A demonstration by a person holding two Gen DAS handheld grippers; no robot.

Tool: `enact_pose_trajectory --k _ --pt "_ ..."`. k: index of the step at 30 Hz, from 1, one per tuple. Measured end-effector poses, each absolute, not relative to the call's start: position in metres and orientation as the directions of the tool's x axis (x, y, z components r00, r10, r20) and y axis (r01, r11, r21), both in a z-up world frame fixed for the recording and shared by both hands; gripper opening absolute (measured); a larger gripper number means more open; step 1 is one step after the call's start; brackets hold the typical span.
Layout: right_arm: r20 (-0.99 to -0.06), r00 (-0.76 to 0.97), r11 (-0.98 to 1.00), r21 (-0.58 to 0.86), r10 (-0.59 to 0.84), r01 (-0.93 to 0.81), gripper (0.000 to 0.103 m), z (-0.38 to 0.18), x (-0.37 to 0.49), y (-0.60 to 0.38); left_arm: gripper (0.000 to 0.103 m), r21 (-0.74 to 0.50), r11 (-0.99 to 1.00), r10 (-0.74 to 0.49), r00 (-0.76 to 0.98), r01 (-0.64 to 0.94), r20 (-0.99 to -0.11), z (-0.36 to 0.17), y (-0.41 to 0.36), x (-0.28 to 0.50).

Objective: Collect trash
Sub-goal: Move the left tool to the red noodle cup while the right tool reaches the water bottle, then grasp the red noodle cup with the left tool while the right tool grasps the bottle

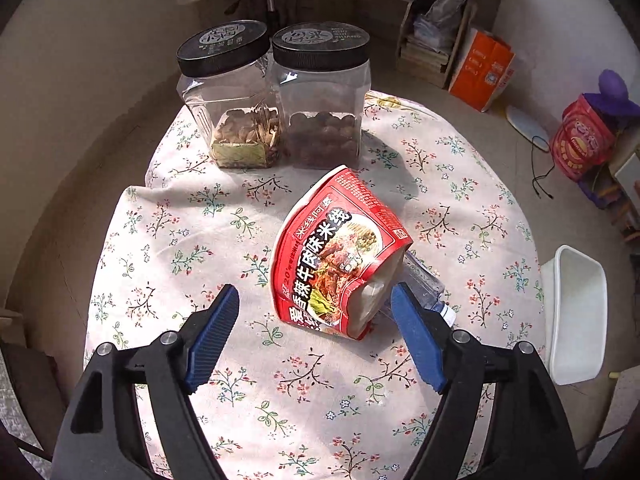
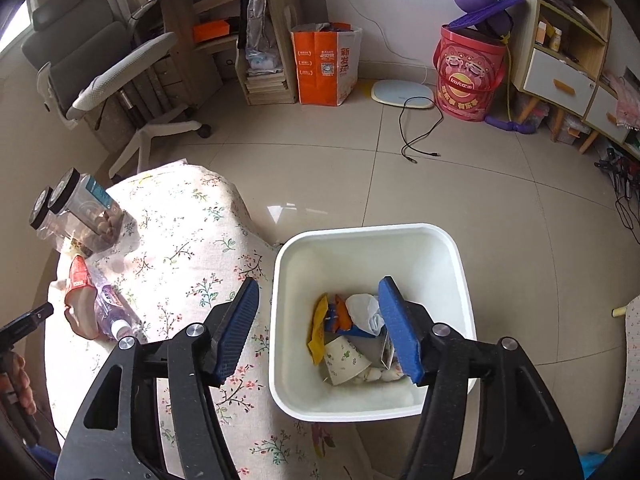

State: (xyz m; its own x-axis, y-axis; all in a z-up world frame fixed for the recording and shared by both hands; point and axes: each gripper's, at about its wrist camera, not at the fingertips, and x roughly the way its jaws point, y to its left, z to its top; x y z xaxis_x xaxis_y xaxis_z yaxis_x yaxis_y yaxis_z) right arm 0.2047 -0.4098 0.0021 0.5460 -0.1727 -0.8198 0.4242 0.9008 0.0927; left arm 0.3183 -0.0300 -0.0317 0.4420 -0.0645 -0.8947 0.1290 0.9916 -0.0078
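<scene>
Left gripper (image 1: 314, 322) over the floral tablecloth (image 1: 208, 240), jaws spread wide, nothing held; blue pads clear on both sides. Crushed red noodle bowl (image 1: 332, 256) on its side on the cloth, lying just ahead of and between the fingertips, untouched. Clear plastic bottle (image 1: 424, 284) right behind the bowl, touching it, cap end poking out past the right pad. Two black-lidded jars (image 1: 276, 96) side by side, upright, at the far edge of the table (nuts or similar inside, hard to tell). Right gripper (image 2: 320, 320) above the white bin (image 2: 288, 320), jaws apart, empty; one pad over the cloth edge, the other over the bin opening. Bin on the floor just beside the table, already containing a paper cup (image 2: 344, 360), a yellow wrapper (image 2: 318, 332), a white plastic bag (image 2: 362, 310) and some crumpled bits. Bowl and bottle also visible from the right wrist view, far left on the cloth, well apart from the bin.
</scene>
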Motion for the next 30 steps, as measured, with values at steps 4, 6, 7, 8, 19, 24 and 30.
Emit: enact_pose_trajectory --k 4,6,7,8,19,24,30 --pt "-0.833 0.525 0.935 0.029 -0.172 0.353 0.063 -0.004 0.223 -0.38 0.077 -0.039 0.982 -0.114 0.422 0.183 -0.899 -0.04 -0.025 0.322" --pt "-0.839 0.516 0.945 0.005 -0.174 0.326 0.064 -0.007 0.23 -0.368 0.078 -0.024 0.975 -0.117 0.415 0.221 -0.902 -0.046 -0.03 0.324" --pt "-0.841 0.512 0.95 -0.004 -0.172 0.312 0.065 -0.009 0.234 -0.362 0.078 -0.023 0.973 -0.118 0.408 0.232 -0.905 -0.05 -0.031 0.325" --pt "-0.843 0.51 0.954 -0.012 -0.17 0.298 0.066 -0.01 0.237 -0.357 0.078 -0.028 0.97 -0.125 0.398 0.242 -0.909 -0.054 -0.031 0.325" --pt "-0.858 0.491 0.988 -0.108 -0.15 0.113 0.07 -0.03 0.275 -0.277 0.078 0.132 0.923 -0.043 0.439 0.36 -0.898 -0.08 -0.071 0.322" --pt "-0.863 0.488 0.99 -0.138 -0.129 0.017 0.07 -0.043 0.289 -0.242 0.046 0.071 0.943 -0.07 0.403 0.326 -0.912 -0.085 -0.054 0.334" --pt "-0.882 0.469 0.992 -0.093 -0.045 -0.08 0.07 -0.061 0.304 -0.208 0.033 0.01 0.954 -0.127 0.434 0.299 -0.892 -0.067 -0.035 0.329"
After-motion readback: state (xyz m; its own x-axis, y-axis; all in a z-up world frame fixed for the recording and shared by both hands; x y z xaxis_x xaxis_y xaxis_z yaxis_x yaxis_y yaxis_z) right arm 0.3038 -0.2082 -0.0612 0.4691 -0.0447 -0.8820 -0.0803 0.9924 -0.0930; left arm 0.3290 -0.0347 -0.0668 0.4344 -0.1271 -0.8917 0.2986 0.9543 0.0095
